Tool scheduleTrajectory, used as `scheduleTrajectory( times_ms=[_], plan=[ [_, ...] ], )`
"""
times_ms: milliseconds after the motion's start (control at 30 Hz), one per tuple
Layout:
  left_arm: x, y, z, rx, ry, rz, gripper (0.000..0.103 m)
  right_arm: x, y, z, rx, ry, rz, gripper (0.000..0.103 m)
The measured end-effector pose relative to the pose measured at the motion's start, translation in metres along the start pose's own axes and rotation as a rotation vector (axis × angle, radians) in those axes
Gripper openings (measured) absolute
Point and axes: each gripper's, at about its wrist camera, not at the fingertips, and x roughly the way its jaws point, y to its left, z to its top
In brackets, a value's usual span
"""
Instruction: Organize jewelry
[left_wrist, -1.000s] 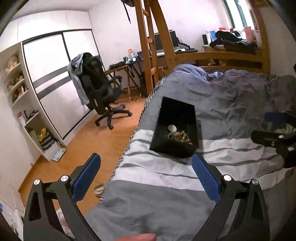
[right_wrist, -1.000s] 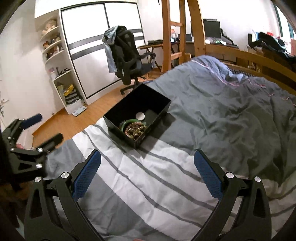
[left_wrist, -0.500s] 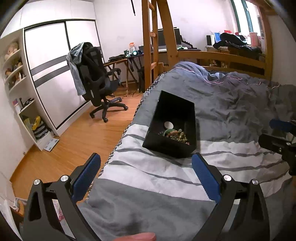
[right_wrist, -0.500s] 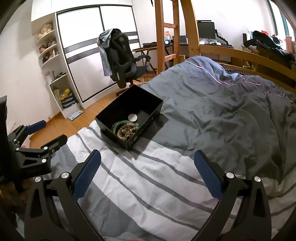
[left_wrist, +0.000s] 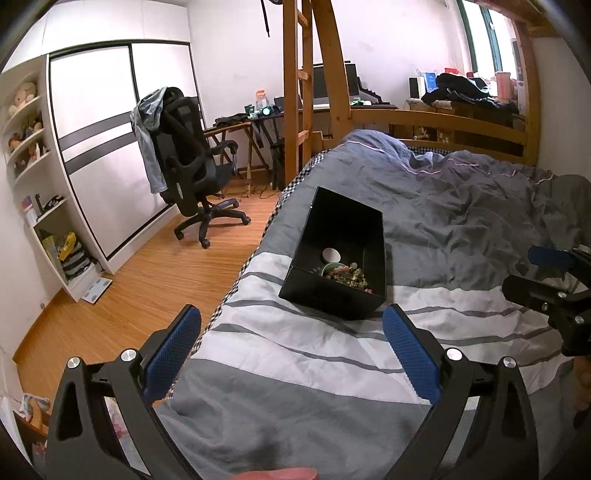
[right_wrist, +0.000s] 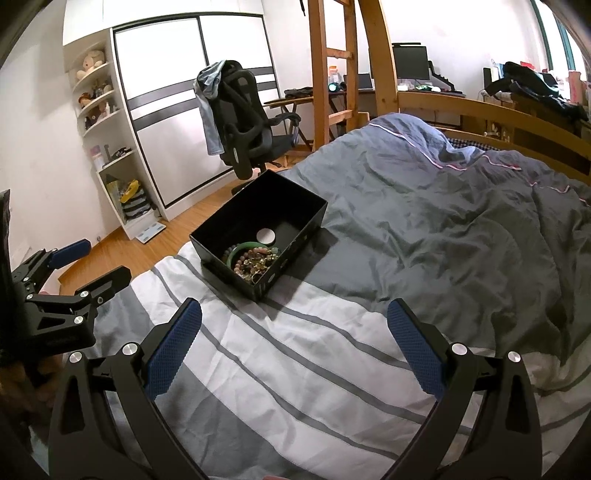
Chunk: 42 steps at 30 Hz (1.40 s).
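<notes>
On bed — one black box (right_wrist: 236, 225), two grippers (left_wrist: 291, 345) (right_wrist: 293, 343) wide apart

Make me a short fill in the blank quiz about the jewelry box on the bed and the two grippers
1. The black box sits on the ____.
2. The tangled bracelets lie ____ the box.
3. Both the left gripper and the right gripper have their fingers ____.
4. A denim jacket hangs over the office ____.

Missing words: bed; inside; open; chair

No text, label, brand, number or sign can be read in either view; any print is too small or blurred.
</notes>
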Motion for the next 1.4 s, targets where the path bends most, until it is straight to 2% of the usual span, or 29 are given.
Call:
scheduleTrajectory(
  times_ms=[1400],
  plan=[
    [0.0001,-0.0038,-0.0025,0.039,0.013,0.009,0.097,0.0031,0.0002,-0.0024,-0.001,0.025,0.008,0.099]
  ],
)
